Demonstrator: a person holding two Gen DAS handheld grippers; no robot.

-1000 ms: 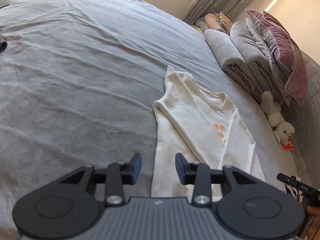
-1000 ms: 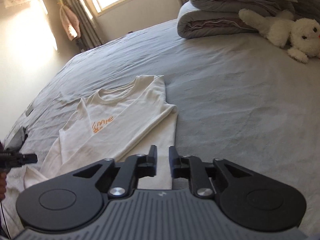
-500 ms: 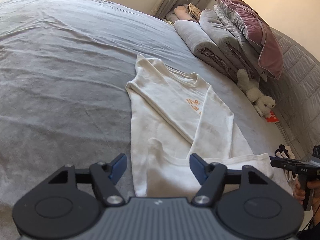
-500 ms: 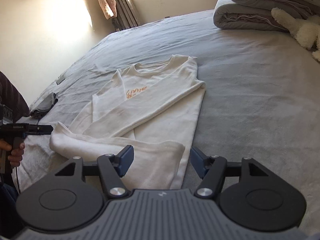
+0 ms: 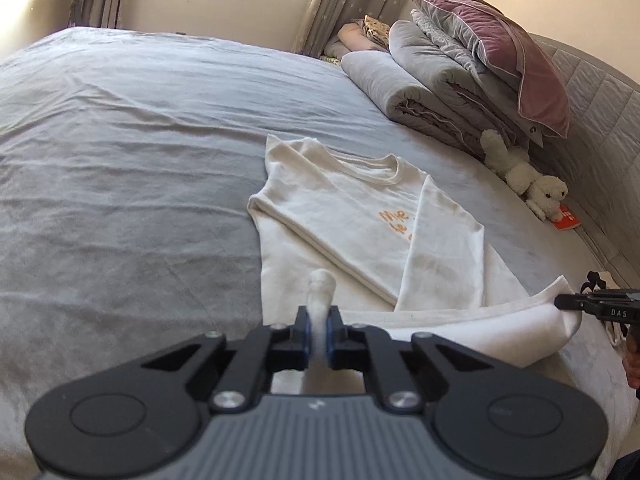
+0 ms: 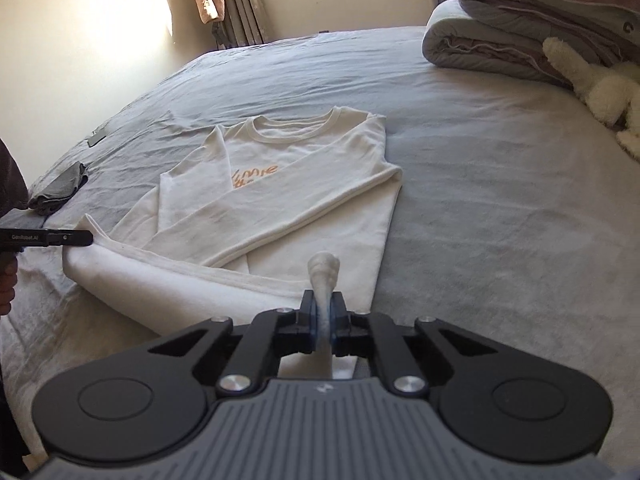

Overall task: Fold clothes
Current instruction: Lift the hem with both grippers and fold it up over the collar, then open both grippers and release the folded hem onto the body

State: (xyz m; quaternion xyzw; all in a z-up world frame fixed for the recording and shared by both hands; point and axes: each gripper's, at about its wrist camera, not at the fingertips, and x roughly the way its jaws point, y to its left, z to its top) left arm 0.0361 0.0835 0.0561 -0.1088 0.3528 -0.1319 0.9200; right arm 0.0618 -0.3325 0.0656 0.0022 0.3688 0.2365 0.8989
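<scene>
Soft matt cream knit shirt (image 5: 360, 216), wrinkled grey cloth bedsheet (image 5: 120, 184), fluffy plush toy (image 5: 528, 180), velvety mauve pillow (image 5: 508, 52)

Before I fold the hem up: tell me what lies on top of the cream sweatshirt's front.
Both sleeves lie crossed over the cream sweatshirt, one overlapping the other. They cover part of the orange lettering; the rest of the print cannot be read.

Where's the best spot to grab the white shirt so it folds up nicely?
Probably the bottom hem, one corner each, coming from the near edge of the bed. The white shirt lies flat with sleeves crossed on top, so its hem is the free edge. The left gripper and right gripper are already pinched on bunched hem cloth there.
</scene>
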